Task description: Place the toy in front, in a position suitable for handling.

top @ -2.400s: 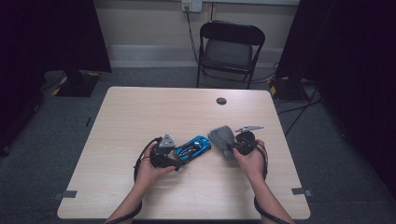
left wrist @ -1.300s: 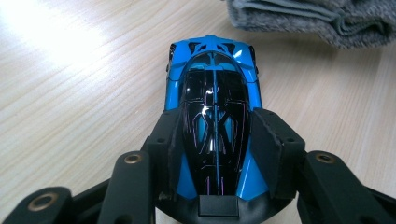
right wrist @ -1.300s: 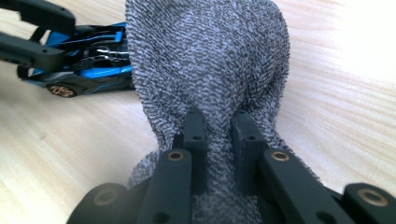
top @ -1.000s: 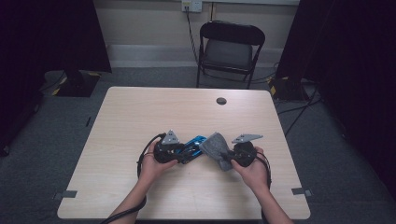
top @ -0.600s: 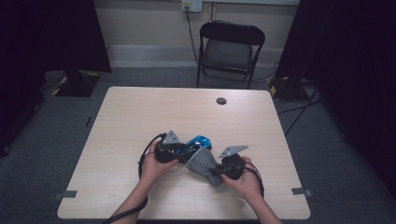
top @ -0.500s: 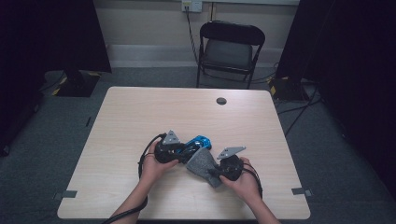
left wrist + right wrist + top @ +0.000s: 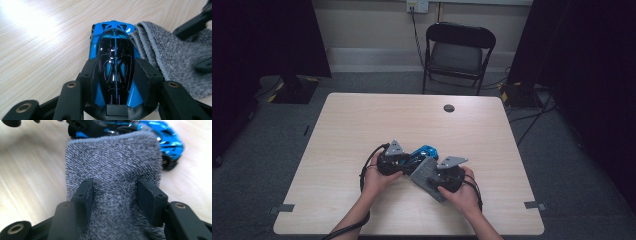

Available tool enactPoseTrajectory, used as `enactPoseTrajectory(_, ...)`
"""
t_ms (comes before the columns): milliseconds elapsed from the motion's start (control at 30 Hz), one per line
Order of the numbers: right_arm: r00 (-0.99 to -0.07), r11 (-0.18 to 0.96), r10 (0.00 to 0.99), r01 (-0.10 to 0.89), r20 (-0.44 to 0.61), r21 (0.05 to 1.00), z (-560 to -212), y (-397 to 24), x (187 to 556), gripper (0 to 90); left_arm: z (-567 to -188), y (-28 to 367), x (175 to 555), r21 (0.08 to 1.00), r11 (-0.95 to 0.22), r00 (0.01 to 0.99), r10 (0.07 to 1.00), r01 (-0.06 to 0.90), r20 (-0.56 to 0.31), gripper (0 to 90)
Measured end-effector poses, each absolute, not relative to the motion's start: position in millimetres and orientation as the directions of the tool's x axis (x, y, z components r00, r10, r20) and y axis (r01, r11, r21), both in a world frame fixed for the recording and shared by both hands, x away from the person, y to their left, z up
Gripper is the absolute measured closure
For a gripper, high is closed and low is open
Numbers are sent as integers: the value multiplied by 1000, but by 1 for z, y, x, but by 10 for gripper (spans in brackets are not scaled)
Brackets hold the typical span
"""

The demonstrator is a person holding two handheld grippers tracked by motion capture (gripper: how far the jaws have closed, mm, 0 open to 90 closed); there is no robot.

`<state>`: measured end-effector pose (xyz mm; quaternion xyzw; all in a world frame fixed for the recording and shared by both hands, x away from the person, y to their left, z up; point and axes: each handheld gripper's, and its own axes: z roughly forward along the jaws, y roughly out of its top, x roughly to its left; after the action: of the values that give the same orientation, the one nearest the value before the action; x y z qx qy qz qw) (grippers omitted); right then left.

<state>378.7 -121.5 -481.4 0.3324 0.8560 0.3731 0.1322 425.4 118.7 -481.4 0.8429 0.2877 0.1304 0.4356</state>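
A shiny blue and black toy car [image 7: 427,150] stands on the wooden table [image 7: 362,125], and my left gripper [image 7: 115,72] is shut on its sides from behind. A grey knitted cloth [image 7: 424,175] lies against the car's right flank [image 7: 132,52]. My right gripper [image 7: 115,192] straddles the cloth [image 7: 112,160]. Its jaws have just been opening, and the pads now stand apart with the cloth loose between them. In the right gripper view the car's nose [image 7: 170,142] shows just past the cloth's far edge.
A small dark round disc [image 7: 449,108] lies near the table's far edge. A black folding chair [image 7: 457,50] stands behind the table, with cables on the floor to its right. Both hands work near the table's front middle.
My right hand has come down and leftward with the cloth, up against the car. Its jaws have parted around the cloth. The left gripper and the car have stayed put.
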Motion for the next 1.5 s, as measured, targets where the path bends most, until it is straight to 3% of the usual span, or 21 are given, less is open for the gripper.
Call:
enactPoseTrajectory(100, -737, 497, 676, 480, 25, 723, -488, -118, 380, 479, -482, 119, 425, 811, -453, 801, 598, 370, -31, 547)
enactPoseTrajectory(133, -727, 487, 685, 494, 35, 721, -488, -118, 380, 522, -482, 119, 425, 811, -455, 801, 598, 369, -28, 547)
enactPoseTrajectory(200, -737, 506, 676, 493, 30, 708, -487, -117, 381, 700, -482, 119, 425, 812, -453, 800, 599, 368, -28, 547)
enactPoseTrajectory(333, -756, 516, 650, 511, 74, 687, -481, -115, 383, 785, -482, 119, 425, 815, -450, 798, 602, 365, -26, 547)
enactPoseTrajectory(433, -793, 496, 585, 517, 171, 698, -477, -109, 377, 793, -482, 119, 425, 815, -446, 798, 602, 369, -31, 547)
enactPoseTrajectory(533, -803, 527, 579, 504, 145, 684, -478, -99, 374, 793, -482, 119, 425, 813, -450, 797, 603, 369, -27, 547)
enactPoseTrajectory(1500, -651, 395, 747, 599, 136, 696, -482, -122, 415, 803, -485, 119, 424, 827, -426, 794, 607, 366, -39, 561)
